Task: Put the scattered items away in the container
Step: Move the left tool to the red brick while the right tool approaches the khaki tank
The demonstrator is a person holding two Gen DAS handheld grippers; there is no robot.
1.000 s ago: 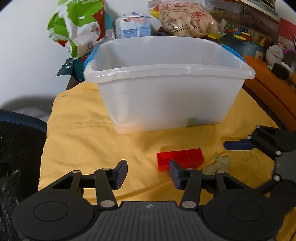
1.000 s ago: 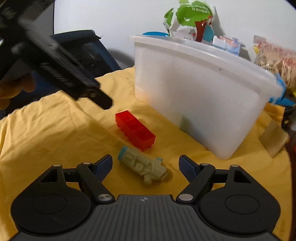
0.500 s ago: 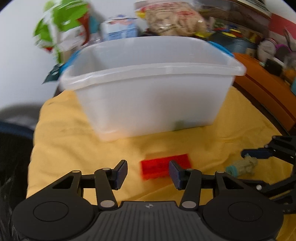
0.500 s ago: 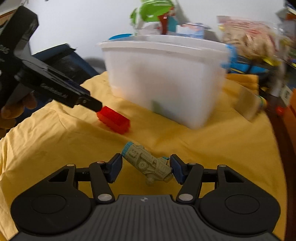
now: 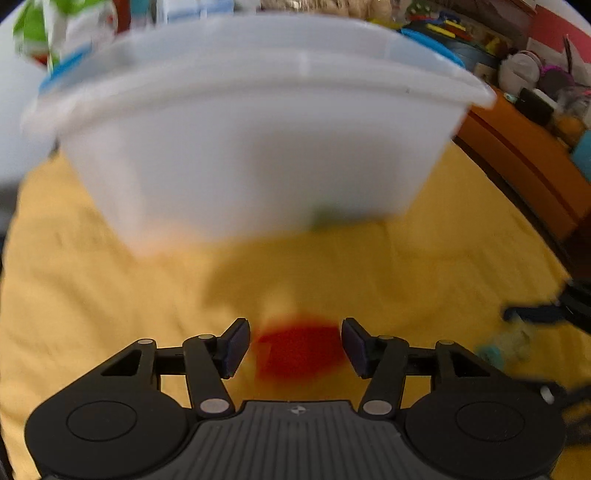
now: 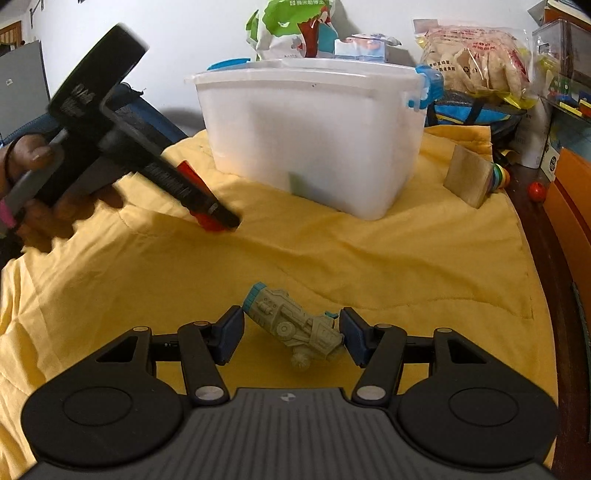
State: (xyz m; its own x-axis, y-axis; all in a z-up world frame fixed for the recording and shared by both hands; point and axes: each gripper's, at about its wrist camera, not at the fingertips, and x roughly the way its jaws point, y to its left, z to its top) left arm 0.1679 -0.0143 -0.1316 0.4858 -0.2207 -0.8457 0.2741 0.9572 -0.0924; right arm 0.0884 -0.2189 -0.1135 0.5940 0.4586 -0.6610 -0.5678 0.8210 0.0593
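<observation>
left gripper [image 5: 295, 341]: jaws spread, red block [image 5: 301, 350] between. right gripper [image 6: 291, 334]: jaws spread around toy [image 6: 295, 326]. tub [image 6: 314, 136] beyond; i judge both unstowed.

a yellow cloth [image 6: 369, 251] covers the table, creased in long folds. behind it, against a white wall [image 6: 184, 33], stands a green and white snack bag [image 6: 291, 26], with a small pale blue carton [image 6: 364, 46] just beside it. further right sits a clear bag of beige crackers [image 6: 476, 59], resting on a dark bag with blue trim [image 6: 476, 109]. on the cloth's far right corner a wooden block [image 6: 467, 179] leans tilted, touching a rainbow-striped toy [image 6: 500, 175]; a small red ball [image 6: 536, 191] lies near them on the dark table edge. an orange box [image 5: 524, 162] runs along the right side. at far left is a dark blue chair [image 6: 147, 110].
</observation>
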